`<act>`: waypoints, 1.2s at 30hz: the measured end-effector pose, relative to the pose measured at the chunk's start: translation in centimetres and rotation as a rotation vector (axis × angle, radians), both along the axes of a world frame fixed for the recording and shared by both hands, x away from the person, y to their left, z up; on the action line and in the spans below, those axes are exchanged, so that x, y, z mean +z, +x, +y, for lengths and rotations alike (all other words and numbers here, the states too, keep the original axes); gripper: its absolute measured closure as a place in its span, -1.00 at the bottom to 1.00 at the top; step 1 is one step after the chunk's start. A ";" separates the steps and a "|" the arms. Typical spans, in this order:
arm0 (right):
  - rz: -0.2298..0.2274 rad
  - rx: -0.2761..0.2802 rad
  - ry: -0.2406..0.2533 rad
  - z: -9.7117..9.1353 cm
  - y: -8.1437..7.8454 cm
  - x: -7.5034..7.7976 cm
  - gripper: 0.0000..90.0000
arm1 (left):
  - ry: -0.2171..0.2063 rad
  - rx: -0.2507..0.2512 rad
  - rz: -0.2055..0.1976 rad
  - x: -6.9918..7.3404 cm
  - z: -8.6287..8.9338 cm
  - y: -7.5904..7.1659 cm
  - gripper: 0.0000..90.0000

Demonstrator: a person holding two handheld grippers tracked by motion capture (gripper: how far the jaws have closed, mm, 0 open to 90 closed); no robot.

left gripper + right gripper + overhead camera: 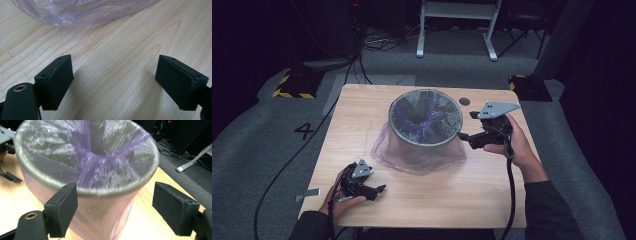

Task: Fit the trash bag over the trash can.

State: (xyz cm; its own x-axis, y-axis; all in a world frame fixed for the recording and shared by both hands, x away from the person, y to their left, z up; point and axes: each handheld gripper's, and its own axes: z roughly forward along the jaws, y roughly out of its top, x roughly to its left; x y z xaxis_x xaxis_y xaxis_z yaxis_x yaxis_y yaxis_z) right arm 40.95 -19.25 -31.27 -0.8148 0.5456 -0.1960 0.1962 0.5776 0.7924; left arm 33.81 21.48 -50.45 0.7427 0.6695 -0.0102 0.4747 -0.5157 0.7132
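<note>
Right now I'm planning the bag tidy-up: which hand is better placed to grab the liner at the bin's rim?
Right. The right gripper hangs open beside the bin's rim, whereas the left gripper sits low on the table, apart from the liner.

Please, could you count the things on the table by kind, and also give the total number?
Mesh waste bin: 1
Purple plastic bag, pulled over the bin: 1
Handheld grippers, left gripper and right gripper, both with open jaws: 2
Total: 4
</note>
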 end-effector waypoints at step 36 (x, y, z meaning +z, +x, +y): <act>0.087 -0.098 -0.197 -1.9 -1.4 -6.4 -0.54 | -0.001 0.001 0.001 0.0 0.0 0.0 -0.68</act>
